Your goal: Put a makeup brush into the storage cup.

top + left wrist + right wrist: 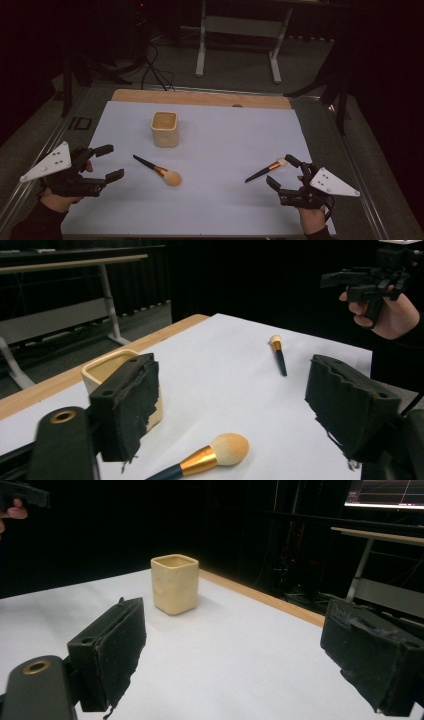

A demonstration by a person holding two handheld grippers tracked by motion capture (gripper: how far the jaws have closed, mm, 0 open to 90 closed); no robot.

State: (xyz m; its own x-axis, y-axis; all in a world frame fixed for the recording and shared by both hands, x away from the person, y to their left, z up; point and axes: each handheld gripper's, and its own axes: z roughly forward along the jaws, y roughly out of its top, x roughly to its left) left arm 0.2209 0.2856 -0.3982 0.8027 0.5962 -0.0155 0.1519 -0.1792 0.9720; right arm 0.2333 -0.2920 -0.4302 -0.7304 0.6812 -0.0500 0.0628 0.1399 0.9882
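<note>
Cream ceramic cup [165,128], square-sided, upright, open mouth up; stands on the white sheet [215,150] toward the far edge of the bench [200,97], left of centre.

Large brush [159,170], dark handle, gold ferrule, round pale head; lies flat on the sheet just nearer than the cup, head toward the near edge, handle toward the far left.

Small brush [265,170], dark handle, copper ferrule, pale tip; lies flat toward the right edge, well apart from the large brush, tip pointing at the far right.

Left gripper [111,162], held in a hand [55,199] at the near left corner; jaws apart, nothing between them, aimed across the sheet at the large brush.

Right gripper [281,171], held in a hand [312,217] at the near right corner; jaws apart and empty, just beside the small brush's tip, not touching it.
</note>
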